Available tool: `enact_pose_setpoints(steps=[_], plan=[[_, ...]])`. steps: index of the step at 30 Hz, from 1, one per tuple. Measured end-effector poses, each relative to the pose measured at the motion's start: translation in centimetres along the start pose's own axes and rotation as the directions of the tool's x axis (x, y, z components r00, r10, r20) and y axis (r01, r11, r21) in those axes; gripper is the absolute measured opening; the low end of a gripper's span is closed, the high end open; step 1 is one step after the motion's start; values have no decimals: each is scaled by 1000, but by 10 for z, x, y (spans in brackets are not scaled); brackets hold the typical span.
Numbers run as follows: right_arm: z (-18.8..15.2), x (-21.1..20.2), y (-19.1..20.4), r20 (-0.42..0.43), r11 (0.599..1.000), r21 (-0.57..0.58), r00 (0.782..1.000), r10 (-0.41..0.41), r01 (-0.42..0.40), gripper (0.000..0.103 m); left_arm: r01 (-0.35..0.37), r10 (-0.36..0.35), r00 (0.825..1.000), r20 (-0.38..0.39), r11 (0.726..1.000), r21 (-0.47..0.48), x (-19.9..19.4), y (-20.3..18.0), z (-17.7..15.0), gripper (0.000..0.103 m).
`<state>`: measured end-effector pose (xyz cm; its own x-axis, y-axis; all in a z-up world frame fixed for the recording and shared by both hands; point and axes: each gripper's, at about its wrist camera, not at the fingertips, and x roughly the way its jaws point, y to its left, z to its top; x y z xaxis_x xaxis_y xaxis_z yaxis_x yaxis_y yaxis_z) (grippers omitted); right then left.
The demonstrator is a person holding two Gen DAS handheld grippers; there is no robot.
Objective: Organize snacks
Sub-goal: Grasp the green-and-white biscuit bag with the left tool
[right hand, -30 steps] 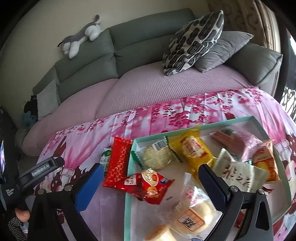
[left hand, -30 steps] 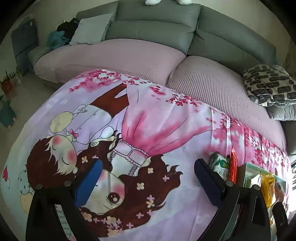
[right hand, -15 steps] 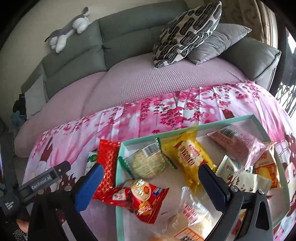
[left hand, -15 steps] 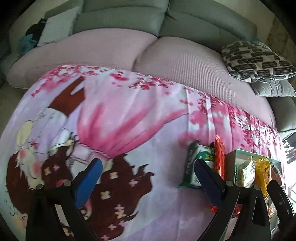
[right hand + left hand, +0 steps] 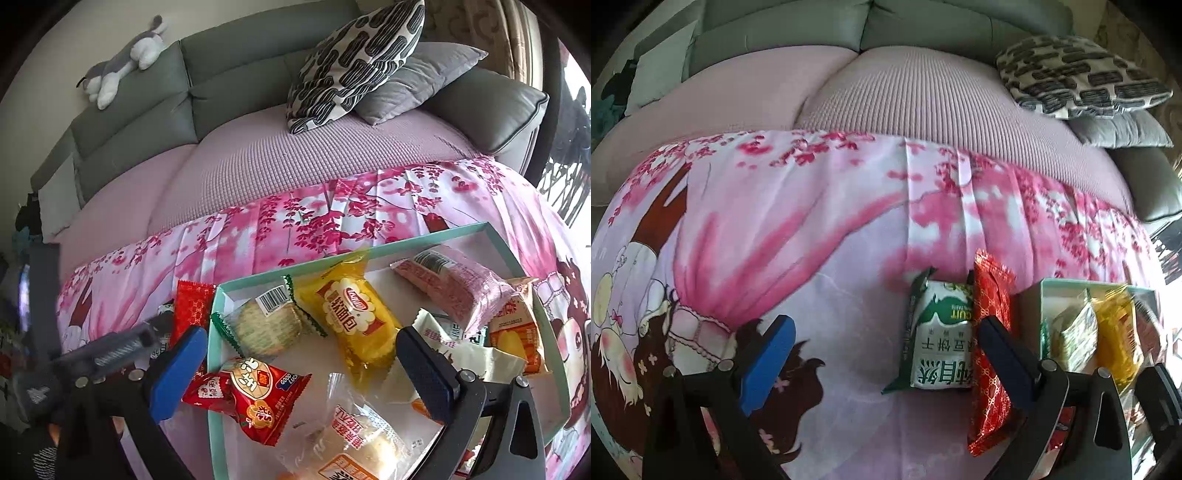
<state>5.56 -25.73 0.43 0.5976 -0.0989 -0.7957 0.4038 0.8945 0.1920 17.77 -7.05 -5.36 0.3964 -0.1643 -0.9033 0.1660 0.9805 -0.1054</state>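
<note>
Both jaws apart | red packet reads "GOOD LUCK" | green packet "CUIT"

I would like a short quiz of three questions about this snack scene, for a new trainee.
1. True or false: the green-and-white biscuit packet lies inside the shallow teal-rimmed box.
2. Which touches the biscuit packet? A) glossy red patterned wrapper B) yellow bread packet
3. Fill in: the left gripper and the right gripper are both ____.

Key: 1 false; 2 A; 3 open.
</note>
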Motion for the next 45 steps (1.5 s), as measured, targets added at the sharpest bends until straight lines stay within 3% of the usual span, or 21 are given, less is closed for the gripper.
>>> enact_pose_setpoints(steps=[4,7,9,15,22,28,36,43,45], plan=[[0,-1,-3,-1,1000,11,1000,14,-14,103,8,-7,1000,11,997,-71,-4,12,2,99],[0,0,-5,-6,1000,18,1000,15,-15,103,-26,27,1000,7,997,-75,-2,18,3,99],[-1,0,-6,-10,1000,22,1000,15,-15,103,-10,10,1000,1,997,-75,-1,17,3,99],[-1,-1,-9,-11,999,35,1000,16,-15,103,1,-1,1000,-12,1000,5,0,1,4,99],[-3,0,-9,-16,999,37,1000,20,-19,103,76,-76,995,-67,997,0,6,7,9,99],[-3,2,-10,-26,999,47,1000,17,-16,103,101,-96,991,-97,994,44,17,0,17,99],[-4,4,-12,-37,999,53,999,12,-10,103,-1,4,996,-92,999,36,23,2,17,99],[-4,4,-12,-42,998,55,999,13,-11,103,-54,51,997,-54,997,-49,18,28,20,99],[-4,5,-12,-47,998,56,999,13,-11,103,-62,59,997,-47,996,-58,17,34,20,92]])
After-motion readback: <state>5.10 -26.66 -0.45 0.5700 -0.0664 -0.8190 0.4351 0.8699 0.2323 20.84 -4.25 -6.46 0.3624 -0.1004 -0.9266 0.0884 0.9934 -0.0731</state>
